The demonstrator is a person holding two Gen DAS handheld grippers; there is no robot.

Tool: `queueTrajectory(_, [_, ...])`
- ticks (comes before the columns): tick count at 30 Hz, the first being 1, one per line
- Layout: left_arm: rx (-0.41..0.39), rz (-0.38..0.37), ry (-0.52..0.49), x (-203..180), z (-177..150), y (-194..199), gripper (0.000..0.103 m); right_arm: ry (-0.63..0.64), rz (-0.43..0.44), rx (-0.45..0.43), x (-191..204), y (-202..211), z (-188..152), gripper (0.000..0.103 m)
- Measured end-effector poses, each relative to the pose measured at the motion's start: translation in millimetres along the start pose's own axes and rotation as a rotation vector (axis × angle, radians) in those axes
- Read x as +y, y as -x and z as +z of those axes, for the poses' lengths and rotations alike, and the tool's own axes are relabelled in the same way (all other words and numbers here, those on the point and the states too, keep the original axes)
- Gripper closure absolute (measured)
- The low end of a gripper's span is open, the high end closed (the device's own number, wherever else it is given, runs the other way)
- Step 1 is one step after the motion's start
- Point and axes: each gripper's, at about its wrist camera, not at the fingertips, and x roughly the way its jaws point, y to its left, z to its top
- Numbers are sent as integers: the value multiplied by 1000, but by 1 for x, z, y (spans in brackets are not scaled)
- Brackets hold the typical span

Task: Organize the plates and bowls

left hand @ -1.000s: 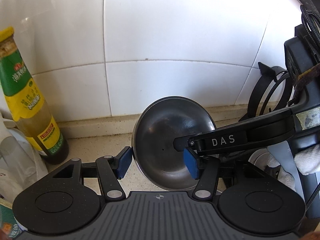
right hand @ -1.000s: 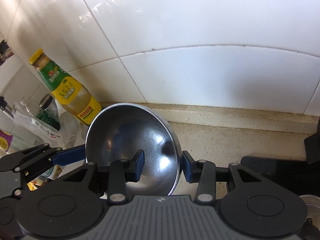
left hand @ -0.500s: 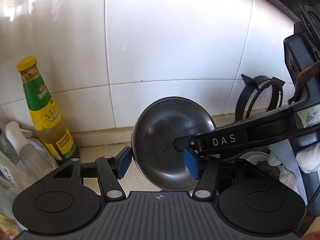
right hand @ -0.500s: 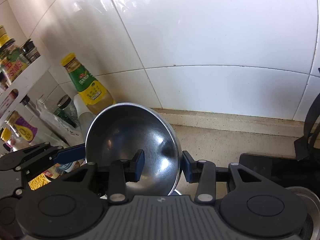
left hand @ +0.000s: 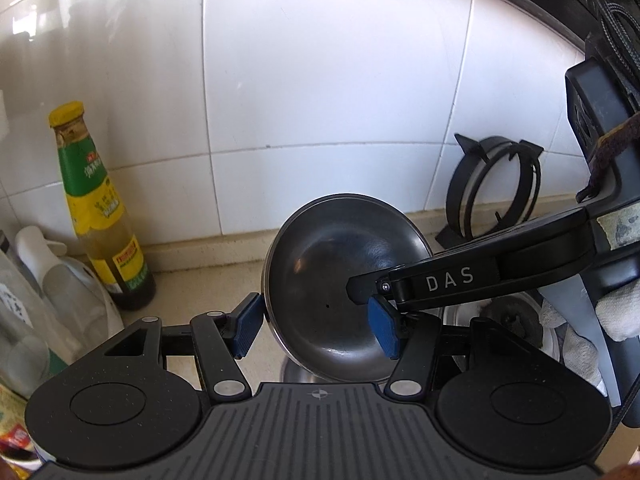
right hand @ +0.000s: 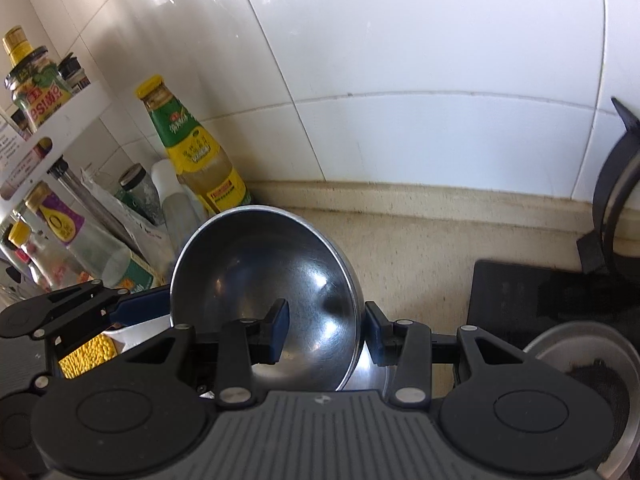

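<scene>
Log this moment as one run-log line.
steel bowl: tilted, off counter | right gripper: shut on rim | left gripper: shut on opposite rim

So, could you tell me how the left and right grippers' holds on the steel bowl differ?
The left gripper clamps the steel bowl by its left wall; the right gripper clamps it by its right wall. The left gripper's pads stand wider apart than the right gripper's. Both have one pad inside the tilted bowl, one outside.

Both your wrist cameras look forward and down along their fingers, very near, toward the white tiled wall [left hand: 320, 80]. They share the round steel bowl [left hand: 340, 280], the yellow-capped green-label bottle [right hand: 188, 148] and the beige stone table [right hand: 420, 248].
</scene>
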Motion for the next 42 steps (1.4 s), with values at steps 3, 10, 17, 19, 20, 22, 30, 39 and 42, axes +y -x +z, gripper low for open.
queueTrajectory(3, [16,-10,0,-2,-5,-1,38,-6,-9,19,-1,-2,-8,59])
queueTrajectory(10, [59,-25,-2,-8,-21,-3,38,-22,-22,61,-6,-9,-23,60])
queueTrajectory(17, [104,-35,-3,-11,-33,-12,38,-41,-27,105,-13,-21,-31,60])
queueTrajectory(19, [114,-37,1,-10,-35,-15,38,-45,-27,113,-16,-25,-31,60])
queueTrajectory(20, [120,-38,2,-10,-35,-17,38,-44,-26,116,-17,-26,-31,60])
queueTrajectory(22, [130,-41,5,-9,-35,-20,38,-38,-28,116,-17,-27,-30,59])
queueTrajectory(30, [156,-53,0,-12,-35,-32,28,8,-35,111,-13,-38,-25,59])
queueTrajectory(39, [165,-44,13,-1,-35,-36,25,98,-81,78,-10,-27,-20,53])
queueTrajectory(42, [143,-61,19,3,-34,-27,24,102,-118,42,-18,-24,-14,50])
